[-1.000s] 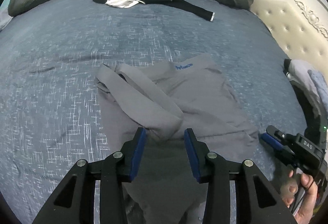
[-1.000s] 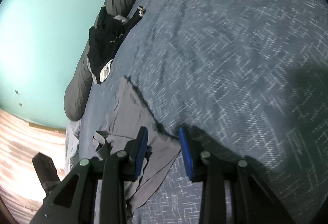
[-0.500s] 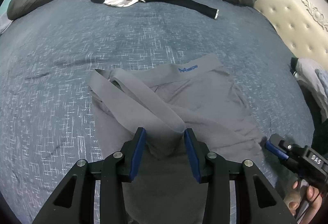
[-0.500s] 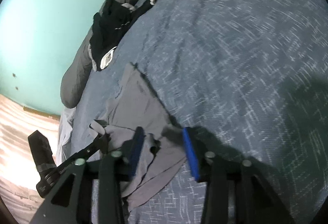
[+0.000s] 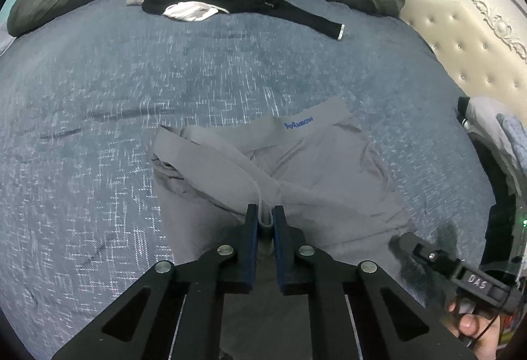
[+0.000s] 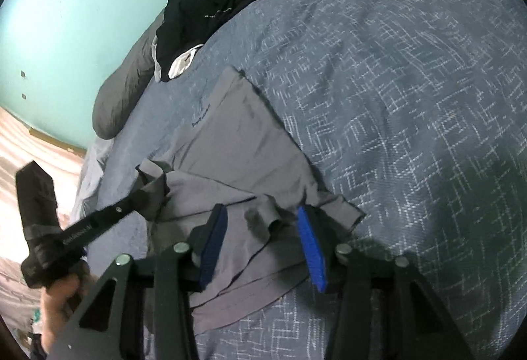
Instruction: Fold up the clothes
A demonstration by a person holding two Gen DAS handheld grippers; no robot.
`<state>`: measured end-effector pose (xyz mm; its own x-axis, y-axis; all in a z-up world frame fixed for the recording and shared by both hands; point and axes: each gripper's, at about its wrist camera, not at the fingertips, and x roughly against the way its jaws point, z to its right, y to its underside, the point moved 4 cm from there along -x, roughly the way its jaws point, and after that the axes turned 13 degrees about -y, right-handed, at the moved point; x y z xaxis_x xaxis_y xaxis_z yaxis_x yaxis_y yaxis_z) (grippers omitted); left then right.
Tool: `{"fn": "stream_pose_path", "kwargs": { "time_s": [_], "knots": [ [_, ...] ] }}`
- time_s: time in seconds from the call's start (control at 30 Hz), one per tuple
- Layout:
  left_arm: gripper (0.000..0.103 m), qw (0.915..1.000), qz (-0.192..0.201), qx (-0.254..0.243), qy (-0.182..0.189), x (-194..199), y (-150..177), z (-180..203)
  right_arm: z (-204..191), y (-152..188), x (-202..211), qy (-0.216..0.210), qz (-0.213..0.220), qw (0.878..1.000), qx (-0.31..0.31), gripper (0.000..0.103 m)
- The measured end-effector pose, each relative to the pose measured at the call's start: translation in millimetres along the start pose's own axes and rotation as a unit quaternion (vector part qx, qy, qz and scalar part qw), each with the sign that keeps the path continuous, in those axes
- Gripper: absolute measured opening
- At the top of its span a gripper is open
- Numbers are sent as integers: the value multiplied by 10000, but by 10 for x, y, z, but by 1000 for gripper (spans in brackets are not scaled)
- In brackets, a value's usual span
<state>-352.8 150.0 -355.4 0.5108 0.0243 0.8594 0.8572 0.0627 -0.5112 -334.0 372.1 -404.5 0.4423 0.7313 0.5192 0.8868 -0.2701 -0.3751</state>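
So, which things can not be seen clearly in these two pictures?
- Left wrist view: blue lettering on the grey shorts, too small to read.
- Left wrist view: right gripper tips, blurred.
- Right wrist view: left gripper tips, blurred.
- Left wrist view: clothes pile, cut off by the right edge.

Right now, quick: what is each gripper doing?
Left gripper: closing, pads pinching a fold of the grey shorts.
Right gripper: jaws apart but closing, shorts' hem between them, not gripped.

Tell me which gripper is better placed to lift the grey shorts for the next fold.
Probably the left gripper: it is closing and already pinches a fold of the grey shorts. The right gripper is closing too, but its pads only straddle the hem without pressing.
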Motion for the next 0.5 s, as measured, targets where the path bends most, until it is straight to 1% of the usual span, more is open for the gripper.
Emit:
{"fn": "stream_pose_path", "kwargs": {
  "time_s": [0.07,0.13,0.2,0.33,0.5],
  "knots": [
    [9,10000,30,9,11,20,-22,-9,-2,10,-1,59,-3,10000,77,34],
    [9,10000,56,18,13,38,-42,-19,-7,24,-4,114,-20,9998,150,31],
    [9,10000,78,27,4,51,-60,-31,-18,31,-4,129,-47,9997,213,23],
    [9,9999,108,36,-31,67,-86,-59,-48,45,1,184,-92,9992,338,19],
    [9,9999,120,77,-71,84,-99,-105,-49,44,2,133,-104,9993,336,10]
  ]
}}
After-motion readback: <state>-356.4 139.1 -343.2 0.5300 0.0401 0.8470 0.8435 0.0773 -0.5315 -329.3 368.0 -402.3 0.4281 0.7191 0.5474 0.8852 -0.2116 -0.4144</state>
